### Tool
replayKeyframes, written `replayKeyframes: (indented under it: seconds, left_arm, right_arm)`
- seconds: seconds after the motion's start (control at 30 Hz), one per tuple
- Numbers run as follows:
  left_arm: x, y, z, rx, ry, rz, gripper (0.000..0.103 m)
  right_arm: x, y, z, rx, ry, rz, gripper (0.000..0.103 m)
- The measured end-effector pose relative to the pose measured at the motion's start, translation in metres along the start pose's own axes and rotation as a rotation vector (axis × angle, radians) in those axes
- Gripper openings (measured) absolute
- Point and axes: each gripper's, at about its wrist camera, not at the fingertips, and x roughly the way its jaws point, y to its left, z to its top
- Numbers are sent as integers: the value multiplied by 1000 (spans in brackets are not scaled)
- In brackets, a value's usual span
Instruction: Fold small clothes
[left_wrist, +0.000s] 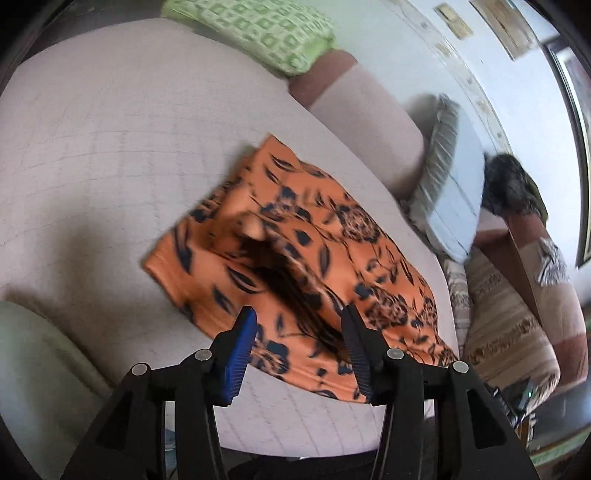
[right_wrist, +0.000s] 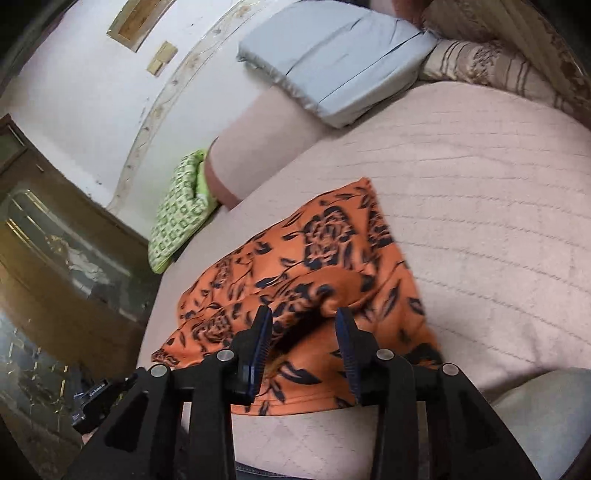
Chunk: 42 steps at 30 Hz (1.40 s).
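garment: orange cloth (left_wrist: 295, 254) with dark flower print, small, partly folded already, lies on the pink quilted bed cover (left_wrist: 110, 147)
position: near the front edge of the bed, between both grippers; one corner reaches toward the bed's side edge in the left view
shape now: mostly flat, layers stacked, one raised hump or loose fold in the middle, dark gap under it
left gripper (left_wrist: 299, 332): jaws spread wide, holding nothing, hovering just over the near hem
right gripper (right_wrist: 304, 332): jaws apart too, empty, aimed at the hump in the cloth (right_wrist: 314, 266)
contact: cannot tell whether either fingertip touches the fabric; frames are blurred
handling guess: thin, light, limp knit; likely drapes and sags, no stiffness, not fragile; layers may slide over each other
grip advice: pinch at hem edge or corners, catching all layers; avoid grabbing the mid hump, likely drags only the top layer
risk: pinching the bed cover along with the cloth; fold slipping open when lifted
nearby: green patterned pillow (right_wrist: 181, 210), grey cushion (right_wrist: 332, 62), well apart from the cloth
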Motion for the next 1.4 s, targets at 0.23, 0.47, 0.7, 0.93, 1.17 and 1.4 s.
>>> replayKeyframes:
  seconds: [0.23,0.47,0.7,0.93,1.17,1.4]
  left_arm:
    - [48,-10,20,-41,58,49,48]
    - [81,1,51,-71,61,135,44]
    - [53,0,52,-54,40,22,6]
    - [90,17,14,35,140,177,6]
    - [83,3,19,128,45,282,12]
    - [79,9,21,67,75,264,32]
  right_arm:
    - [21,-10,-4,83,101,97,61]
    - [45,-23,15,175,160,3,55]
    - [14,-19,30,127,67,-67,14]
    - [31,-12,11,-26,117,-327,13]
    - [51,-1,1,-132,199,-432,15]
    - [10,6,3,-117,61,-311,47]
